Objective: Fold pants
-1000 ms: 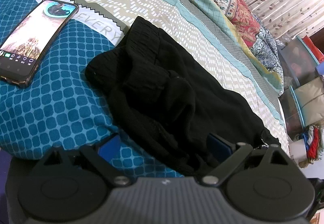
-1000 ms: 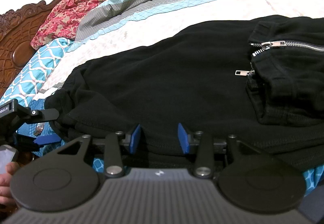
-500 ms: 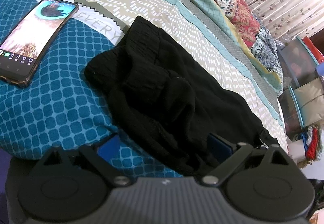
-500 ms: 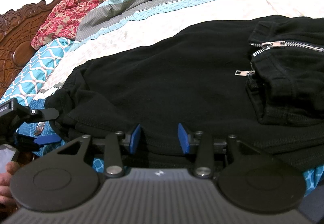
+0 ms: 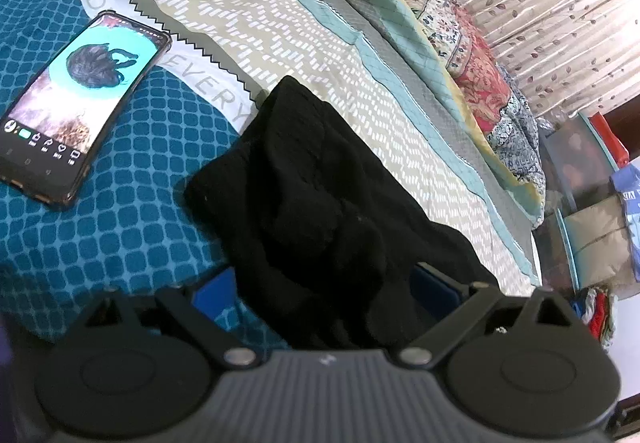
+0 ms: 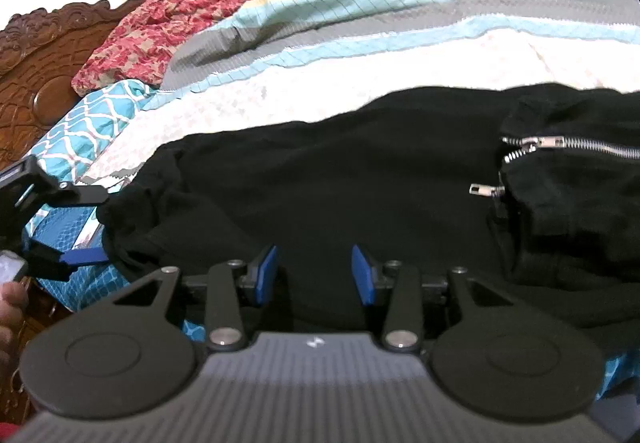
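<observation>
Lying along the near edge of the bed (image 6: 360, 83), the black pants (image 6: 340, 183) run lengthwise from left to right in the right wrist view, the zippered part (image 6: 560, 143) at the right and folded over itself. In the left wrist view the same garment (image 5: 320, 203) stretches away from the camera toward the phone (image 5: 80, 103) on the teal bedspread (image 5: 120, 223). The left gripper (image 5: 324, 287) stands wide, cloth bunched between its blue pads; whether they press it cannot be told, since the fabric hides their tips. The right gripper (image 6: 314, 273) is partly open over the pants' near hem, no cloth visibly pinched. The garment's right end is cut off by the frame. Compared with the earlier frames, both views have tilted slightly; pants and jaws are unchanged.
</observation>
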{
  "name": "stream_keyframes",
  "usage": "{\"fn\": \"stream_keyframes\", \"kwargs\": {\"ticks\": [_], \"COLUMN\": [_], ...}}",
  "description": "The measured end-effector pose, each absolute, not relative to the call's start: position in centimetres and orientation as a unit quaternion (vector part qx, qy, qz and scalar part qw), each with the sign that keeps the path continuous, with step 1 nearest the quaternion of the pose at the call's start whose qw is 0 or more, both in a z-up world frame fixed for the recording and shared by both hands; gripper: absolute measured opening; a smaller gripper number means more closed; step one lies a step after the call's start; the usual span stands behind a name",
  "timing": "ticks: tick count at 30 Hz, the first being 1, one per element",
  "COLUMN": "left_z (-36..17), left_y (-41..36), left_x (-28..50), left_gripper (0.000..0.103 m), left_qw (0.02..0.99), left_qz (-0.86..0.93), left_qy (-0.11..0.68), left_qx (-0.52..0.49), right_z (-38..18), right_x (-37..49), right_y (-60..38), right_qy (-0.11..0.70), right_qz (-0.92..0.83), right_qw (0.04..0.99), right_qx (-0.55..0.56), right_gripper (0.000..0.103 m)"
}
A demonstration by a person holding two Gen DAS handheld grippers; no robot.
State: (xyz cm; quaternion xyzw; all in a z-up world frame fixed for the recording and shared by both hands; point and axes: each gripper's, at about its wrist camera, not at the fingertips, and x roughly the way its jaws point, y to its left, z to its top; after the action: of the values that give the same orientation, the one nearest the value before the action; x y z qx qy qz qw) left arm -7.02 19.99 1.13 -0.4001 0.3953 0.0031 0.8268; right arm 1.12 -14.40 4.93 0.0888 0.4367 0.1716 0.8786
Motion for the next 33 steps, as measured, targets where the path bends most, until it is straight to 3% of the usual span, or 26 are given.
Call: {"fn": "stream_keyframes", "kwargs": {"ticks": [13, 14, 18, 20, 33], "left_z": [0.1, 0.1, 0.5, 0.7, 1.0], "left_y": [21.2, 20.9, 19.4, 19.0, 19.6], "left_x": [-7.3, -7.1, -6.6, -6.8, -8.0], "left_gripper": [0.102, 0.100, 0.061, 0.054, 0.037], "left_qw": [0.826, 0.831, 0.850, 0.857, 0.858], "left_qz": [0.028, 0.030, 0.030, 0.025, 0.019], "left_qy": [0.378, 0.377, 0.371, 0.368, 0.353], "left_qx": [-0.417, -0.408, -0.372, -0.360, -0.372], "right_z": [5.6, 5.5, 5.3, 5.3, 5.8], "right_x": [1.1, 1.1, 1.4, 1.5, 2.7], "right_y": [-12.8, -12.3, -11.6, -11.7, -9.1], "right_qy": [0.402, 0.405, 0.413, 0.417, 0.411], "right_qz": [0.203, 0.211, 0.220, 0.215, 0.255], "right_qw": [0.891, 0.888, 0.883, 0.883, 0.875], "right_qx": [0.058, 0.050, 0.033, 0.031, 0.010], "right_gripper": [0.044, 0.044, 0.044, 0.044, 0.044]}}
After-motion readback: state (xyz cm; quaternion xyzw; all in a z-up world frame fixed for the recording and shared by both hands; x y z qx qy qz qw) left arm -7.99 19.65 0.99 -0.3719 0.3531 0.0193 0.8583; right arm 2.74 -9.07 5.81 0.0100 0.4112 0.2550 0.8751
